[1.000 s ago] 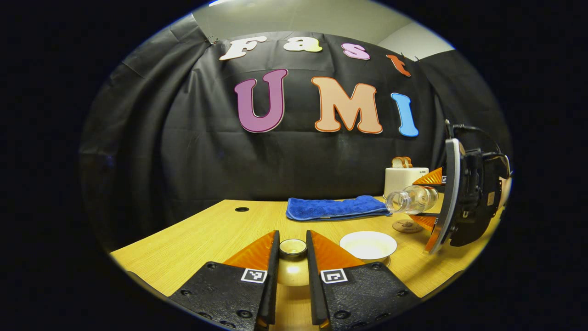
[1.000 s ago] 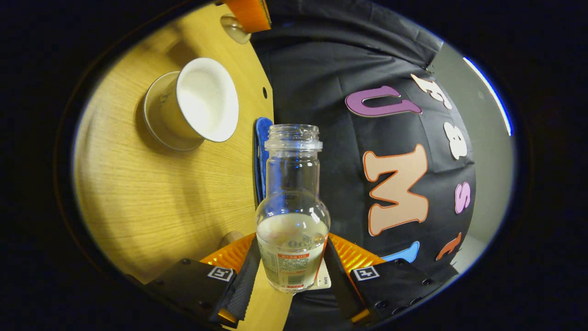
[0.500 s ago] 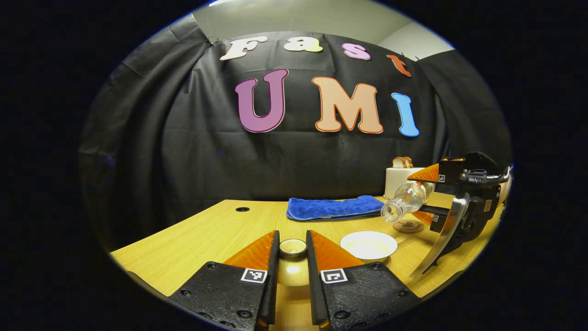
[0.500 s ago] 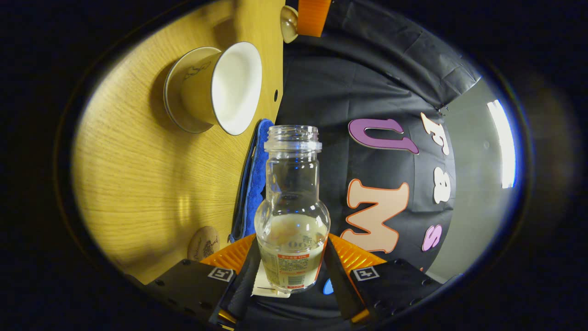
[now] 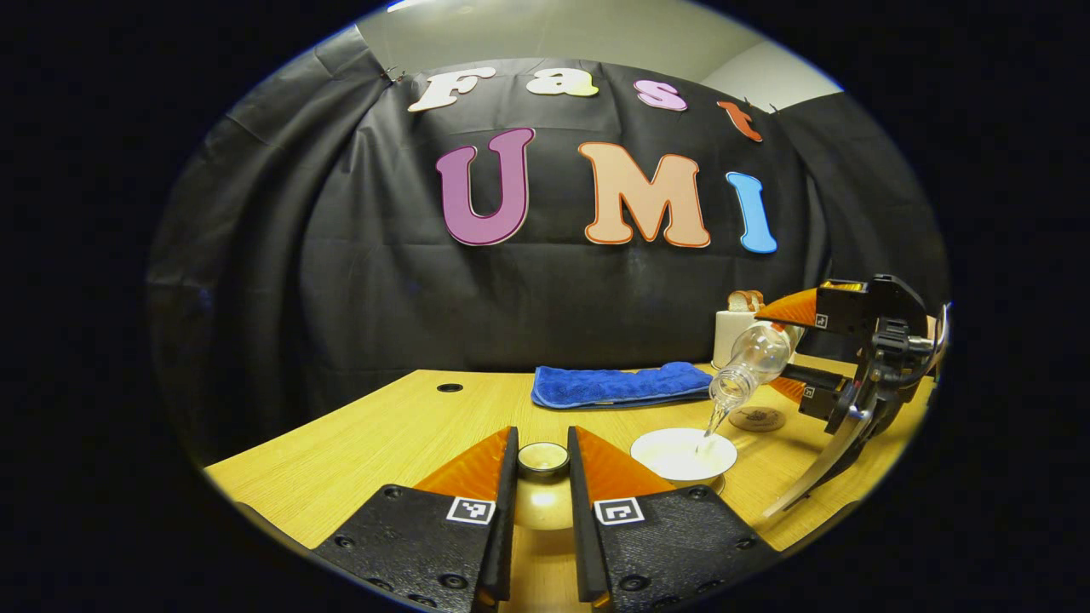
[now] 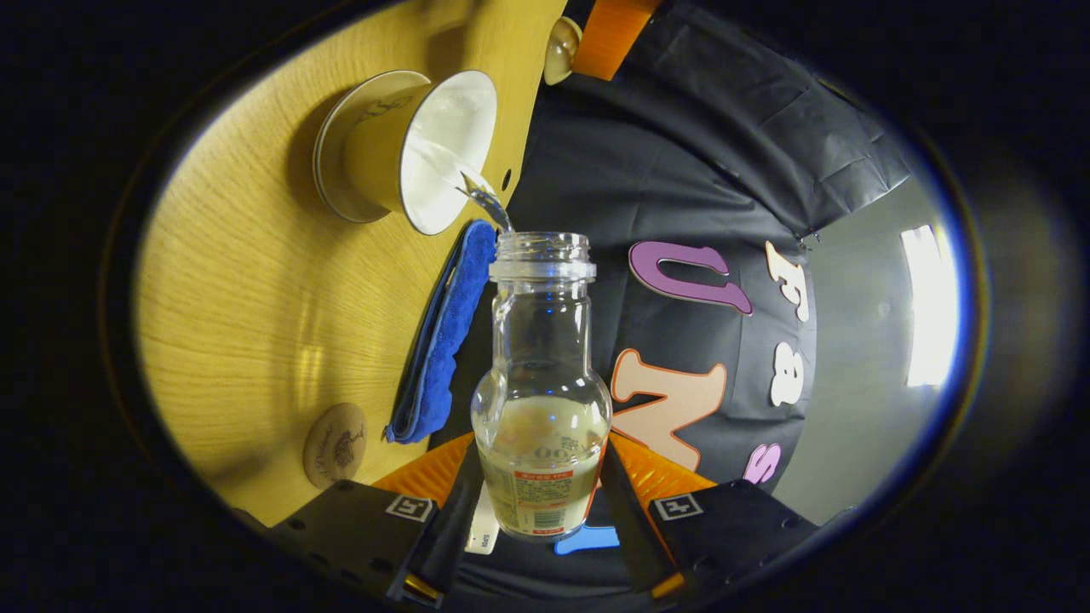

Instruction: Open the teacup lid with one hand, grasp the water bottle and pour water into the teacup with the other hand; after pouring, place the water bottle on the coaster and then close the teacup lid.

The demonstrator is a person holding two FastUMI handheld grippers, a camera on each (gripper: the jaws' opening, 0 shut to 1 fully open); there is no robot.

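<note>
Over the table [image 5: 383, 434], right tongs [image 6: 539, 502] clamp the tilted bottle [image 6: 542, 400]; left tongs [image 5: 542, 472] grip the lid [image 5: 543, 460]

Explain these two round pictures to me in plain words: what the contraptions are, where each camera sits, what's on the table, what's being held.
A person holds two hand-held grippers; each carries a camera looking along its own jaws. In the left gripper view, the left gripper is shut on the teacup lid, held off the cup. Farther right, the right gripper tilts a water bottle, pouring a thin stream into the open teacup. The right gripper view looks sideways along that bottle. The wooden table also carries a blue cloth, a round coaster and a toaster behind.
</note>
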